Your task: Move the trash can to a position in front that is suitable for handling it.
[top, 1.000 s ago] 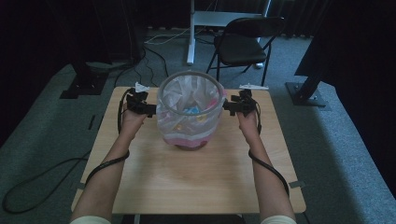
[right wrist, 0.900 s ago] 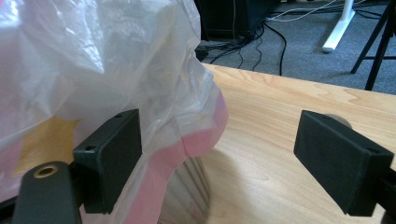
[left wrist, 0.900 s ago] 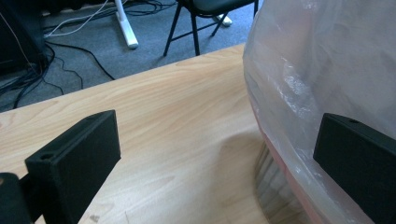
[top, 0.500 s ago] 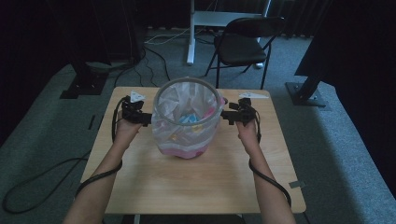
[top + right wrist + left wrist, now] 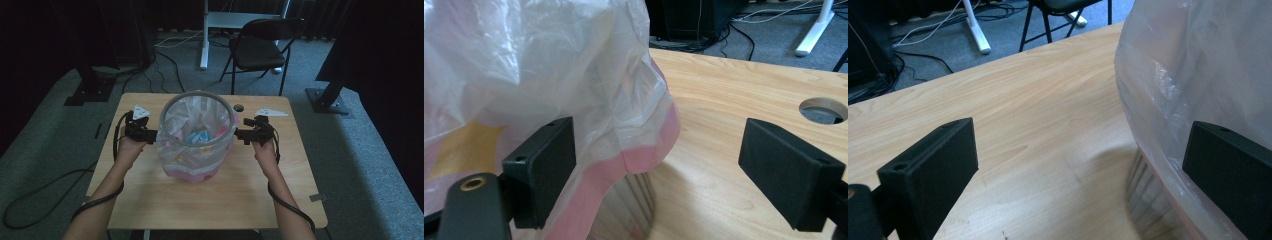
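My left fingers (image 5: 1083, 175) and right fingers (image 5: 674, 175) both stand wide apart, flanking the waste bin (image 5: 196, 137) at the counter's (image 5: 240, 195) middle, and neither grips it. If I close on the loose plastic liner (image 5: 574, 75) alone, it could slip off the rim or tear. The liner is thin, translucent and pink-edged, draped over the bin's outside.

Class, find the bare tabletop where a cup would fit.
Free: the near half of the table, between the forearms and front edge. Crowded: the middle, where the lined bin sits between both hand-held grippers.
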Available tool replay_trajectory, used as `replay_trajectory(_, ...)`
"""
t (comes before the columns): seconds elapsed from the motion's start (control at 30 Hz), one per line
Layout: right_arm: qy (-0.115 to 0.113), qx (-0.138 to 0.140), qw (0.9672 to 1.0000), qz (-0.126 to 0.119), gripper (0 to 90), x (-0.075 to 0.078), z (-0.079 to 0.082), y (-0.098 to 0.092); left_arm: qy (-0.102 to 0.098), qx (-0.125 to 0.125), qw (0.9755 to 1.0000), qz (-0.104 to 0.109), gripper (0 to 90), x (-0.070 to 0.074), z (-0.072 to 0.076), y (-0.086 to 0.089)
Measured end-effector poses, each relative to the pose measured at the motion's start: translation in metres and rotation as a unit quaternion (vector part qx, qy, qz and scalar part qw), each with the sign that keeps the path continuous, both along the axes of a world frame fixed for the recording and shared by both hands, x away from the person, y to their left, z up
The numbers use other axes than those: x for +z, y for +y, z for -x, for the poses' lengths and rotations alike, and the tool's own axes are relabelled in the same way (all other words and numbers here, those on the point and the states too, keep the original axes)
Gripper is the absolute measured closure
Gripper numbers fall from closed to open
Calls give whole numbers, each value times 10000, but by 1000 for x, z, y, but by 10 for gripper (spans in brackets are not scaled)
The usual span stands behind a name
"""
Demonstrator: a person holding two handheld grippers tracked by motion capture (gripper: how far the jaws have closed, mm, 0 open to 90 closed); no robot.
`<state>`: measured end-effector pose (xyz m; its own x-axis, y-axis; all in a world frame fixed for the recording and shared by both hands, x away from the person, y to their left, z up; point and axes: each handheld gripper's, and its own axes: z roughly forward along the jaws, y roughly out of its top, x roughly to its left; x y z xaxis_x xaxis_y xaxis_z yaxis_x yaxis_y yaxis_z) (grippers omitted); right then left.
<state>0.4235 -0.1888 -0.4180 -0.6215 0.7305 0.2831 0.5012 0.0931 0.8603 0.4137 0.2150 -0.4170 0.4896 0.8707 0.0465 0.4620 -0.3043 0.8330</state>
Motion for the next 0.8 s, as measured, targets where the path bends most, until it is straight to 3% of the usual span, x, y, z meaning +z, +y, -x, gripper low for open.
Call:
replay_trajectory(0.17,-48,54,10000,10,144,0,12,2,-34,-3,9999,-106,12,2,10,2)
replay_trajectory(0.53,-98,202,9997,-56,144,-3,36,4,-23,-101,9999,-22,12,0,33,7)
replay_trajectory(0.8,-119,257,9996,-75,144,-4,55,4,-115,-94,9998,-127,12,0,51,6)
